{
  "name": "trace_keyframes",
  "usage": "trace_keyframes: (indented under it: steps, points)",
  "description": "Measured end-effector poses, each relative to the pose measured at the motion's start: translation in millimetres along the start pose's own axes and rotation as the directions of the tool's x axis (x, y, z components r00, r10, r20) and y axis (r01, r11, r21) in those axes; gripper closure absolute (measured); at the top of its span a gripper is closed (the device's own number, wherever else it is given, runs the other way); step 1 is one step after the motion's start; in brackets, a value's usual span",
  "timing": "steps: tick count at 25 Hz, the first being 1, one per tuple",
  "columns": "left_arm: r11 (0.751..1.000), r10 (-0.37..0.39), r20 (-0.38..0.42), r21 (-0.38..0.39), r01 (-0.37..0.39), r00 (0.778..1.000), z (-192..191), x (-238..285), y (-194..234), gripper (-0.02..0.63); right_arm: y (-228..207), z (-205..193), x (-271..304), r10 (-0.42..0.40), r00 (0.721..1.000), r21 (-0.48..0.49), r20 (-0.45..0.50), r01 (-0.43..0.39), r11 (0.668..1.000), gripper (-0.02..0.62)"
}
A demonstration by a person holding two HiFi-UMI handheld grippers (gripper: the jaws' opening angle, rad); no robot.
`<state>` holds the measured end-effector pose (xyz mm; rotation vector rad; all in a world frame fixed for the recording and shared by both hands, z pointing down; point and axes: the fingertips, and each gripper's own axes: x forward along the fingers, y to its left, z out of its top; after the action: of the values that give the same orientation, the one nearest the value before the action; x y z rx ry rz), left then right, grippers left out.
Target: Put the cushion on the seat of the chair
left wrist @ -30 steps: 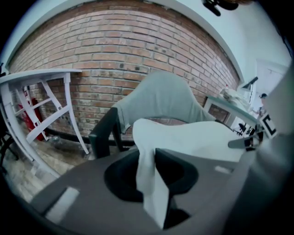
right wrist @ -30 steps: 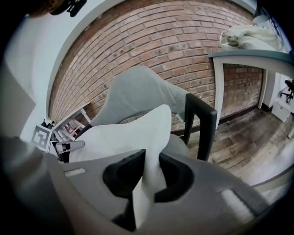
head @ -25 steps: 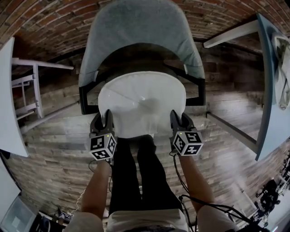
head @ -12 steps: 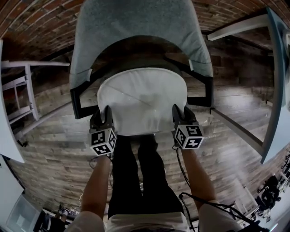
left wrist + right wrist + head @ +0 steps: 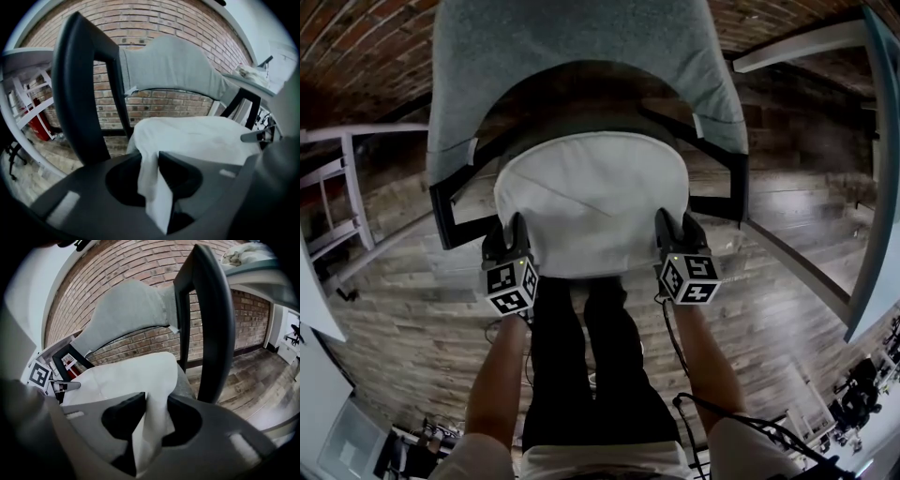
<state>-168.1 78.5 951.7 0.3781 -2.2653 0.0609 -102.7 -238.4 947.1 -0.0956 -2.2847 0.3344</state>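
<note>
Left claw [image 5: 517, 223] pinches the cushion [image 5: 592, 202]; right claw [image 5: 671, 221] (jaws just opening, cloth between) seems slack. Settle 2 corners flat on seat [image 5: 185, 382] first.

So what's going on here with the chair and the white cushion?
A person is setting a round white cushion onto the seat of a grey upholstered chair with a dark frame. The left gripper pinches its near left edge. The right gripper has the near right edge between its fingers, which have just been opening. The cushion lies over the seat, between the armrests.
</note>
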Motion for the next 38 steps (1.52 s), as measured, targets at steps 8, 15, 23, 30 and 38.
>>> trace_keyframes:
  steps: [8, 15, 23, 30, 38]
  points:
    - [1.000, -0.006, 0.021, 0.014, 0.006, 1.000, -4.2, 3.6, 0.5, 0.529, -3.1, -3.7, 3.9, 0.029, 0.999, 0.014, 0.039, -0.030, 0.999, 0.484]
    - [0.999, 0.012, 0.027, 0.040, -0.013, 1.000, -0.5, 0.3, -1.5, 0.528, -7.4, 0.2, -1.6, -0.019, 0.998, 0.046, 0.056, 0.016, 0.999, 0.434]
    - [0.999, 0.031, 0.003, 0.022, -0.031, 1.000, 4.0, -7.4, 7.4, 0.475, -12.9, 8.6, -12.9, -0.051, 0.998, 0.077, 0.036, 0.048, 0.996, 0.377]
    - [1.000, -0.001, -0.010, 0.026, 0.001, 1.000, 18.0, -22.4, 5.9, 0.459, -23.0, 31.1, -37.6, -0.106, 0.992, 0.109, 0.074, 0.097, 0.989, 0.377]
    - [0.999, -0.011, -0.014, 0.052, 0.012, 1.000, 48.4, -64.6, 5.2, 0.454, 18.1, 55.2, -92.5, -0.082, 0.994, 0.121, 0.068, 0.074, 0.990, 0.377]
